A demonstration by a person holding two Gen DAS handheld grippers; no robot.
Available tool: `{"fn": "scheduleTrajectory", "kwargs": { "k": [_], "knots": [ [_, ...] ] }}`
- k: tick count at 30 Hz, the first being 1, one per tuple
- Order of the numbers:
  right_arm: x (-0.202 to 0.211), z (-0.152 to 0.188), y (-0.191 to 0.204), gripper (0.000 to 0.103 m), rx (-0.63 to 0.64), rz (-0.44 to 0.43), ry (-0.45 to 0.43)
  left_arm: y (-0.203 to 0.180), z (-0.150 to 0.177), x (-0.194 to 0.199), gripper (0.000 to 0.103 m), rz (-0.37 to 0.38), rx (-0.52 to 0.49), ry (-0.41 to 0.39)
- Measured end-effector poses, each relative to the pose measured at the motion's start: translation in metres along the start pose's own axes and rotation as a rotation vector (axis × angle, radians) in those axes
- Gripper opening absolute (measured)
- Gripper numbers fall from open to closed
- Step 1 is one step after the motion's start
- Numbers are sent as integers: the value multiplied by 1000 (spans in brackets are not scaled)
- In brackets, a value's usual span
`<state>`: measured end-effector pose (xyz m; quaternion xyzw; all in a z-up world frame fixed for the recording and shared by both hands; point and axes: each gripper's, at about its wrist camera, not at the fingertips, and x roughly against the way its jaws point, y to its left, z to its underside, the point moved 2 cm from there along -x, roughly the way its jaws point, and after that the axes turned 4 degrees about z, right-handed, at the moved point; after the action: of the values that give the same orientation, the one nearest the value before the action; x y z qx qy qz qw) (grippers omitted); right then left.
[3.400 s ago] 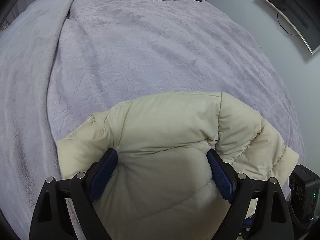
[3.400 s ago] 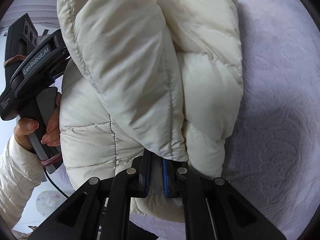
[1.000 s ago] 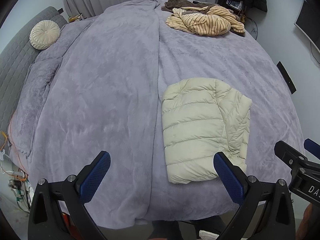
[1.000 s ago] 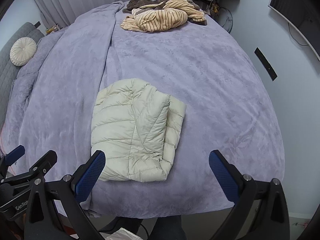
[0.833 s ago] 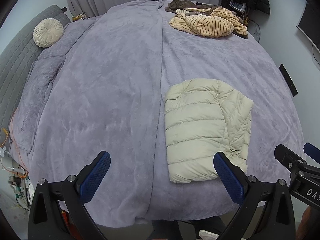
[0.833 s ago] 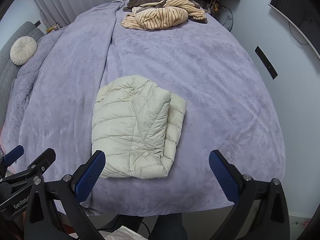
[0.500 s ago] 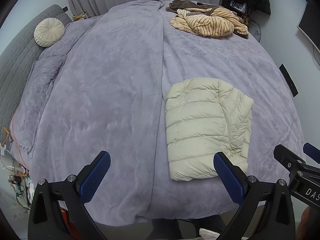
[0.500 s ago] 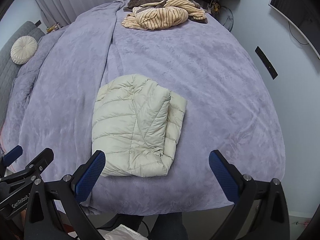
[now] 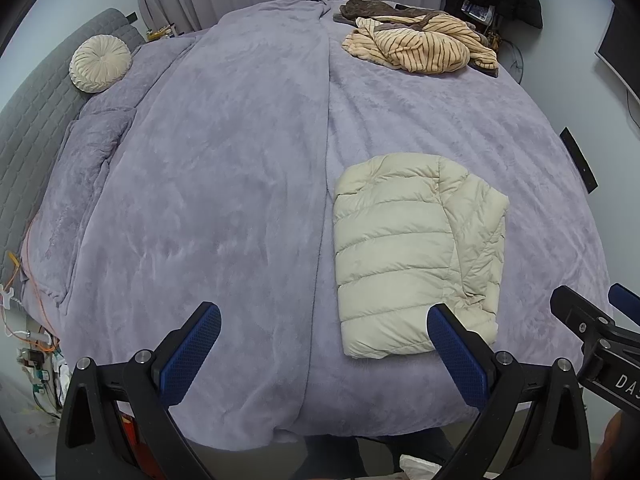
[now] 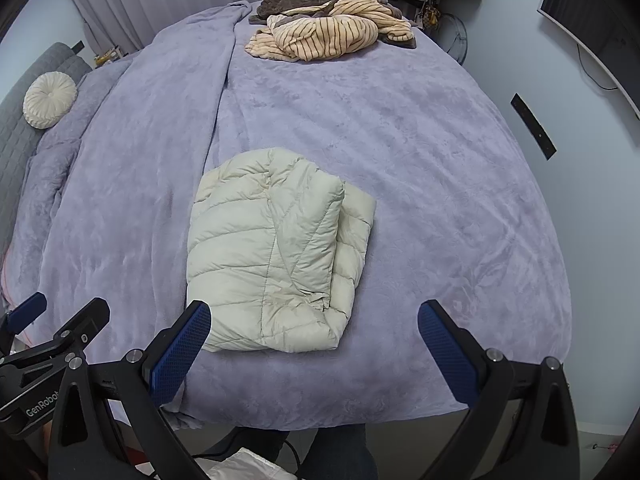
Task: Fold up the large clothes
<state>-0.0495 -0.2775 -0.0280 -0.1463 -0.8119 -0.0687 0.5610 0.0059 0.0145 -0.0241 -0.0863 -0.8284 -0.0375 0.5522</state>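
A cream puffer jacket point(image 9: 412, 252) lies folded into a compact rectangle on the lilac bed cover point(image 9: 224, 184), near the bed's front edge; it also shows in the right wrist view point(image 10: 276, 252). My left gripper point(image 9: 324, 350) is open and empty, held back above the front edge, left of the jacket. My right gripper point(image 10: 314, 346) is open and empty, held back with the jacket between and beyond its fingers. Each gripper's body shows at the edge of the other's view.
A pile of striped tan and brown clothes point(image 9: 420, 44) lies at the far right of the bed, also in the right wrist view point(image 10: 328, 28). A round cream cushion point(image 9: 100, 64) sits by the grey headboard point(image 9: 28, 120). A monitor point(image 10: 596, 24) hangs on the right wall.
3.4 s ago both grippers were at the jacket, the right one shut on it. Now both are open and pulled back off the bed. Over the last second hardly anything has moved.
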Motion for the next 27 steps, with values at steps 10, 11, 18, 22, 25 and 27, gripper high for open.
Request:
{"fn": "scheduleTrajectory", "kwargs": {
  "k": [10, 11, 18, 22, 25, 27],
  "knots": [
    [0, 0, 0, 103, 1, -1, 1, -1, 0, 0, 103, -1, 2, -1],
    [0, 0, 0, 103, 2, -2, 2, 0, 1, 1, 103, -1, 2, -1],
    [0, 1, 1, 103, -2, 0, 1, -1, 0, 0, 103, -1, 1, 0],
    [0, 2, 1, 103, -2, -1, 2, -2, 1, 0, 103, -3, 3, 0],
    [2, 3, 2, 103, -2, 1, 3, 0, 1, 1, 103, -4, 1, 1],
    [3, 2, 2, 103, -2, 2, 2, -1, 1, 0, 103, -4, 2, 1]
  ]
}}
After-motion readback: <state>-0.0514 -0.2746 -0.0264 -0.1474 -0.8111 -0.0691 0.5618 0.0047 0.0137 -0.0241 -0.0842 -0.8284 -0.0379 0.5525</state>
